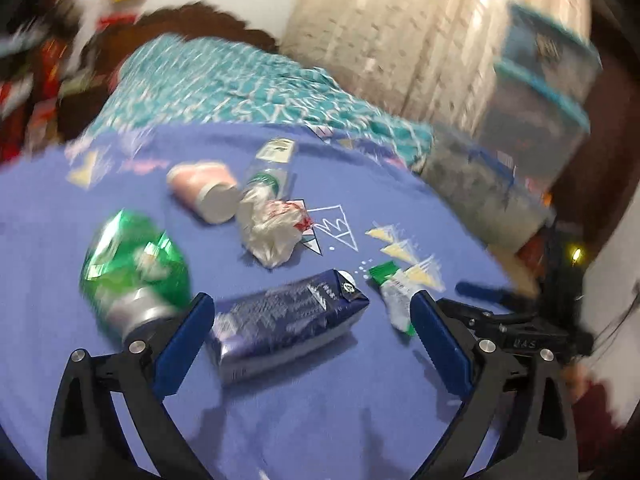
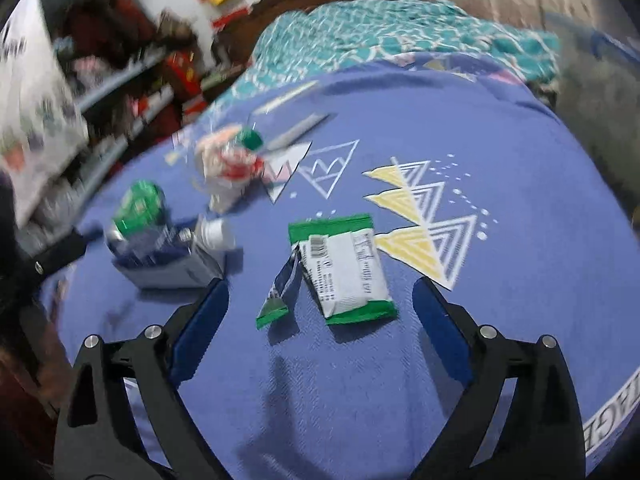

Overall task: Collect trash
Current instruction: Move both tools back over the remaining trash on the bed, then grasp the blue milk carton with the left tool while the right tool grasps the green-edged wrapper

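- The bed (image 1: pixel 280 420) carries everything, spread with a blue sheet printed with white and yellow triangles; a teal patterned blanket (image 1: pixel 224 84) lies bunched at its far end.
- The left gripper (image 1: pixel 312 312) hangs over the sheet with its jaws spread wide and nothing pinched. The right gripper (image 2: pixel 320 300) is likewise spread, and nothing presses against its blue pads.
- A dark blue drink carton (image 1: pixel 280 320) lies on its side between the left gripper's fingers, its capped end toward the right finger; neither pad visibly presses on it.
- A crushed green bottle (image 1: pixel 132 272) lies just beside the left finger, on its outer side.
- A pink cup (image 1: pixel 204 192) lies tipped over farther up the sheet, next to a clear plastic bottle (image 1: pixel 268 168) with a green band.
- A crumpled white bag (image 1: pixel 272 232) with red print sits just beyond the carton, touching the clear bottle.
- A green and white snack wrapper (image 2: pixel 344 264) lies flat just ahead of the right gripper's open jaws, between the finger lines, with its torn strip (image 2: pixel 280 296) alongside, nearer the left finger.
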{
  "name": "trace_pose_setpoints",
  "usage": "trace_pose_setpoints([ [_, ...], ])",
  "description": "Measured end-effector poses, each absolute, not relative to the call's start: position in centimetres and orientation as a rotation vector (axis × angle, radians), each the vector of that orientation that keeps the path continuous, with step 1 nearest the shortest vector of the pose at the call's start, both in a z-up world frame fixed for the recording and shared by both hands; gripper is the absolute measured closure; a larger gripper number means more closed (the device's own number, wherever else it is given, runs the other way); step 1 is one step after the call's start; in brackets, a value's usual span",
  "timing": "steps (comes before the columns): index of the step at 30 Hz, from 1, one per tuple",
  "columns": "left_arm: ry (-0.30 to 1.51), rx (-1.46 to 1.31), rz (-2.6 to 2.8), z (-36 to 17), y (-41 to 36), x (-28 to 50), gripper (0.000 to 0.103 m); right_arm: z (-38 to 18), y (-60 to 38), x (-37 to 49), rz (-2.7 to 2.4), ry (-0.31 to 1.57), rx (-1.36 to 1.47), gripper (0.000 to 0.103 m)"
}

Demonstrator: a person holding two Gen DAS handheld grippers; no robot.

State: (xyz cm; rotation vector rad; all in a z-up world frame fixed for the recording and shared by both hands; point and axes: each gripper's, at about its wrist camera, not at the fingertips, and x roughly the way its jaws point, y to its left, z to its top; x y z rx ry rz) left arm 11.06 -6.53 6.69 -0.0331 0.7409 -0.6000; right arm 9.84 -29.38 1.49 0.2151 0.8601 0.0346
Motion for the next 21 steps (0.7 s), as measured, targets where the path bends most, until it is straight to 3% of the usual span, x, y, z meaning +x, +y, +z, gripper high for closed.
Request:
trace_pose_setpoints([
  [4,0.75,0.176,-0.552,4.8,-9.4,12.0,0.009,-0.4,-28.0,11.8,0.009,0.93,0.107,0.009],
  [6,0.76,0.249,-0.552,3.9,-10.3,12.0,0.009,-1.1,-28.0,12.1,0.0,0.955,0.112,0.019],
  [9,0.736,0.335,-0.533,3.0,-10.8,11.8,0.009,-1.2,-28.4,11.5,0.004,0.937,0.129,0.05],
  [10,0.729,0.367,-0.517,2.7,-11.0,11.7,0.009,-1.2,-28.5,11.3,0.012,0.936,0.136,0.069],
  [11,0.724,0.399,-0.498,2.3,-11.3,11.6,0.009,-1.2,-28.8,10.9,0.028,0.934,0.161,0.08],
  [14,0.722,0.437,-0.481,2.0,-11.9,11.5,0.009,-1.2,-29.3,9.8,0.038,0.917,0.206,0.088],
  [21,0.758,0.495,-0.44,1.3,-12.7,12.4,0.011,-0.9,-30.8,6.8,0.045,0.877,0.28,0.089],
])
